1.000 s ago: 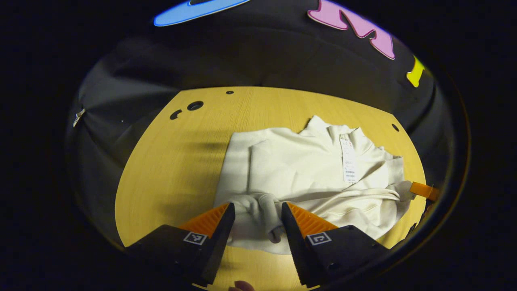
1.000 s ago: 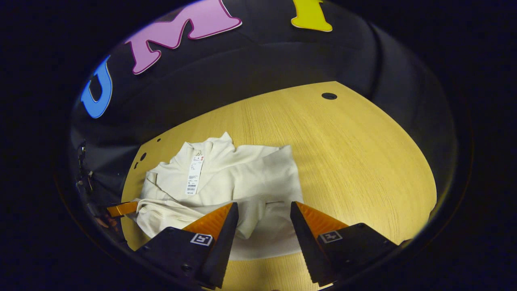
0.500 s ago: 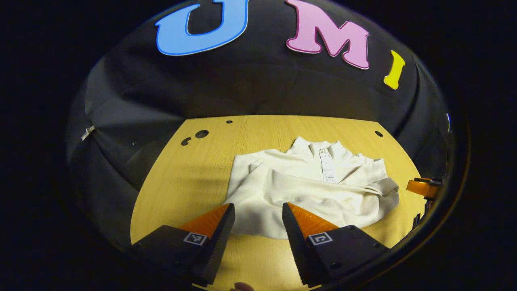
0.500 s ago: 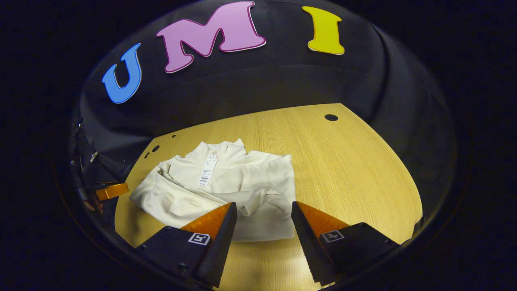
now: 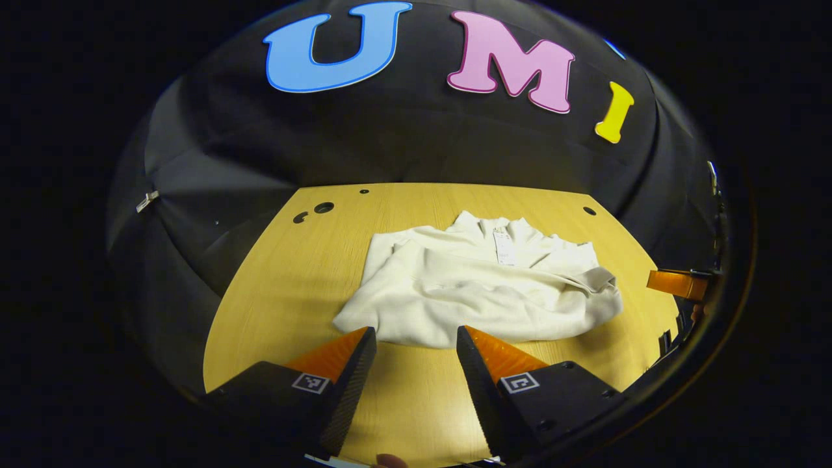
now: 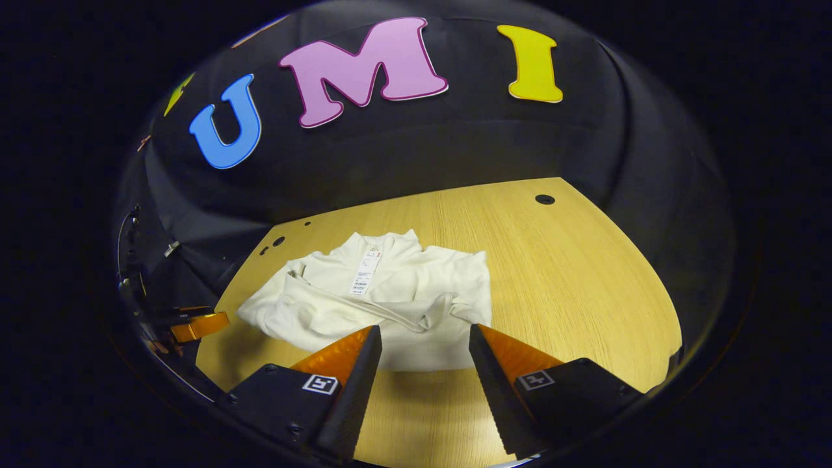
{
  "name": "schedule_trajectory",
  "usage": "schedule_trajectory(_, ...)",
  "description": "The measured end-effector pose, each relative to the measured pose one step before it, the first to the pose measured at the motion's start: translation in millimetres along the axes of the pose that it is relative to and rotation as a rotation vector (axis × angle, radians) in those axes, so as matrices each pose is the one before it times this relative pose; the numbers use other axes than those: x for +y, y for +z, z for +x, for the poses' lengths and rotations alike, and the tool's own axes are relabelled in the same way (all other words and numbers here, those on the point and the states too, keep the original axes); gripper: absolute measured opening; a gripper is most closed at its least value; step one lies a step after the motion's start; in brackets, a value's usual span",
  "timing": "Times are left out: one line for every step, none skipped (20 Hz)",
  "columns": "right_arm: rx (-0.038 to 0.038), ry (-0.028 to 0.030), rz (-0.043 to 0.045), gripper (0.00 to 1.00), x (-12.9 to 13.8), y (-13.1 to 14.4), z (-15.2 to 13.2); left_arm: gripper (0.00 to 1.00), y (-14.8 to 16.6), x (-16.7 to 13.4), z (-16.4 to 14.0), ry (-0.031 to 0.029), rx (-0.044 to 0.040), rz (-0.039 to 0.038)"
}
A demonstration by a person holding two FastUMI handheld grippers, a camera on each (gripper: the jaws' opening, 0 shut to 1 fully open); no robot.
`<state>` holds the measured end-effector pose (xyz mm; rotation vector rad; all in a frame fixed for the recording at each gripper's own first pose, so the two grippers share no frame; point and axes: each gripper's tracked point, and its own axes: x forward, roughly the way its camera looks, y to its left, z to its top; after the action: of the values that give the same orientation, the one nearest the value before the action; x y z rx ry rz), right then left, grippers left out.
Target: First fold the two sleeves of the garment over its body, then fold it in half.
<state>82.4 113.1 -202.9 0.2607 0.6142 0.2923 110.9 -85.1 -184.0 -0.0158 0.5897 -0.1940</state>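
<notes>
Nothing legible stands on anything here: the white paper tag [image 5: 503, 247] at the collar of the cream garment [image 5: 481, 292] carries print and a barcode too small to read, and each gripper finger bears a small square black-and-white marker [image 6: 320, 384] with no readable characters

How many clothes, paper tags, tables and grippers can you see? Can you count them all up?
Garment: 1
Paper tag: 1
Table: 1
Grippers: 2, the left gripper and the right gripper
Total: 5
</notes>
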Motion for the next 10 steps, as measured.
schedule_trajectory(-0.00017, 0.00171, -0.00681, 0.84, 2.08, -1.82, -2.83, 0.80, -3.12, -1.43, -3.46, -0.00614, -0.00265, -0.00031)
schedule_trajectory(0.00191, 0.00530, -0.00288, 0.84, 2.11, -2.12, -1.56, 0.81, -4.17, 0.03, -2.42, -0.00032, 0.00286, -0.00592)
schedule_trajectory(0.00258, 0.00461, -0.00139, 0.84, 3.04, -3.18, -2.31, 0.80, -4.09, -0.99, -2.44, -0.00390, 0.00504, -0.00923)
schedule_trajectory(0.00256, 0.00480, -0.00369, 0.84, 2.52, -2.81, -1.08, 0.80, -5.73, -1.28, -2.05, -0.00199, 0.01026, -0.00900)
schedule_trajectory(0.00355, 0.00253, -0.00570, 0.85, 2.33, -3.87, -1.25, 0.80, -4.96, 0.48, -0.40, 0.00146, 0.01151, -0.00757)
schedule_trajectory(0.00558, 0.00615, -0.00307, 0.86, 3.01, -3.64, -0.46, 0.80, -4.93, 0.32, -1.64, 0.00145, 0.00800, -0.00558)
schedule_trajectory(0.00510, 0.00776, -0.00257, 0.86, 4.17, -3.60, 0.16, 0.80, -4.64, 0.37, -0.83, 0.00167, 0.01046, -0.00521)
schedule_trajectory(0.00517, 0.00846, -0.00529, 0.87, 3.11, -3.85, 0.53, 0.80, -2.83, -0.61, -0.77, -0.00069, 0.00710, -0.00465)
schedule_trajectory(0.00313, 0.00526, -0.00583, 0.87, 2.33, -2.22, 0.96, 0.81, -1.64, -1.00, -0.64, -0.00738, 0.00338, -0.00545)
schedule_trajectory(0.00754, 0.00886, -0.00368, 0.88, 3.05, -3.81, 0.99, 0.81, -0.50, -0.32, -0.84, -0.00273, 0.00332, -0.00211)
